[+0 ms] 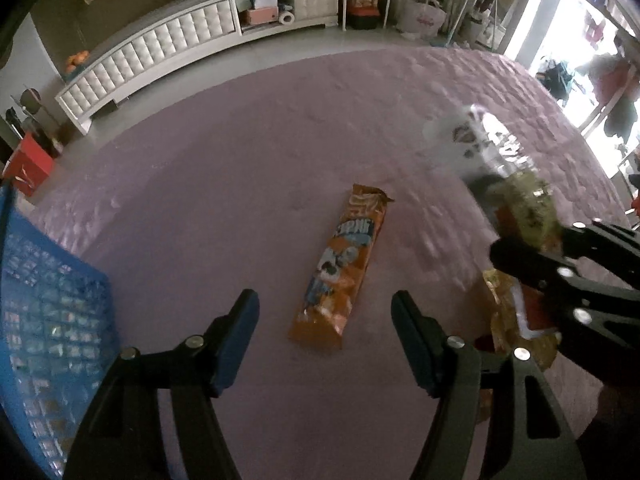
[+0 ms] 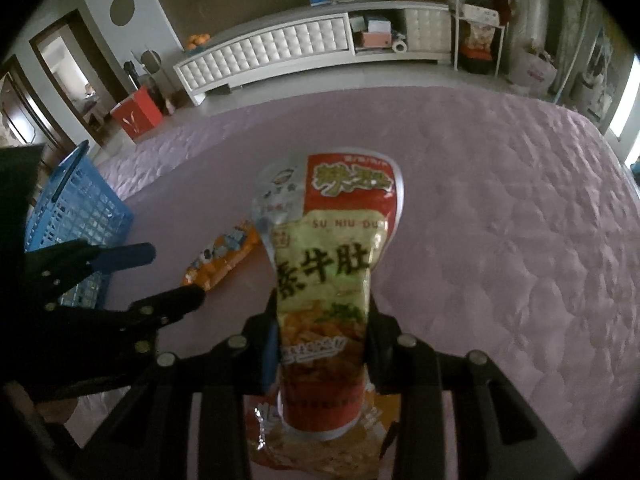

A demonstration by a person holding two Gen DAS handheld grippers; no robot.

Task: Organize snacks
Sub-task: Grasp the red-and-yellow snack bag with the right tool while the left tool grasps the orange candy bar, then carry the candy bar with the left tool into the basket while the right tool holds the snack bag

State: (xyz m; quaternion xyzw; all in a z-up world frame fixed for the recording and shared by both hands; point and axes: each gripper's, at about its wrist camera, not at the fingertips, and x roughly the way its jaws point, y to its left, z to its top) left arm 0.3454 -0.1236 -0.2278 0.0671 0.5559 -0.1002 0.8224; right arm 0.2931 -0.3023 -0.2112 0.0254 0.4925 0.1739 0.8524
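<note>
Two views were logged, left wrist first.

Left wrist view. Item one: the left gripper (image 1: 325, 332), black frame with blue pads, fingers spread wide and holding nothing, poised above a long orange foil snack packet (image 1: 340, 268) that lay flat on the quilted lilac bedspread (image 1: 224, 168), its length running roughly along the line of the fingers. Item two: a blue perforated plastic basket (image 1: 52, 320), at the left edge of the bedspread, just beside the left finger. Item three: the right gripper (image 1: 532, 256), entering from the right, blurred, with a pouch raised above the cover. More packets appeared to lie under it; their number could not be told.

Right wrist view. Item one: the right gripper (image 2: 320, 344), fingers pinching a red-and-yellow printed plastic snack pouch (image 2: 328, 264) across its lower middle, the pouch upright and clear of the bedspread. Item two: the blue basket, far left, well apart from the pouch. Item three: the orange packet, between basket and pouch, with the left gripper's fingers hanging open near it.

Handling note, as judgement: the pouch was presumably bound for the basket. The carry would go best high, passing over the orange packet and the left gripper, releasing only once inside the rim. The limp film could slip, so the pinch should hold firm throughout.
</note>
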